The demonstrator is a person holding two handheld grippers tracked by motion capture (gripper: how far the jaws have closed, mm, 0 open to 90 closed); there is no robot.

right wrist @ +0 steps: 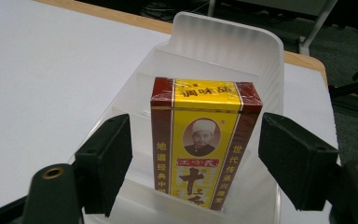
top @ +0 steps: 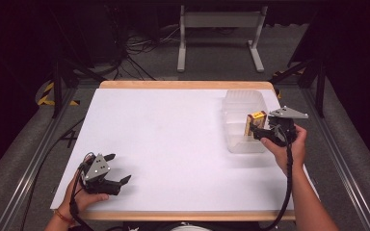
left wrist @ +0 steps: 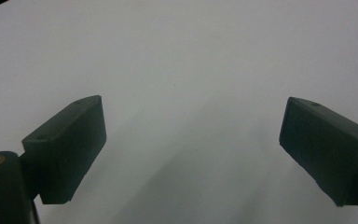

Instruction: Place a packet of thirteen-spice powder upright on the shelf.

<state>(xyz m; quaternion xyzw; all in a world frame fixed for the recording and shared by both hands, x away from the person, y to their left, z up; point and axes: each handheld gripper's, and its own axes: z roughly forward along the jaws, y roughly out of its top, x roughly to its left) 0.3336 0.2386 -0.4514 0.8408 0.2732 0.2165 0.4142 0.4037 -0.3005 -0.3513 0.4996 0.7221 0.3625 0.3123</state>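
Yellow-and-red box (right wrist: 205, 144) with a printed portrait stands upright in the clear plastic bin (right wrist: 270, 60), between my jaws, pads just clear of its sides.

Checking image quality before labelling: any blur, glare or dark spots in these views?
High view: table evenly lit, surroundings nearly black, soft shadow beside the left gripper. Left gripper view: jaws soft-edged, tabletop shaded grey toward the bottom. Right gripper view: box print sharp, slight sheen on its top edge, the clear bin looks milky, far background blurred.
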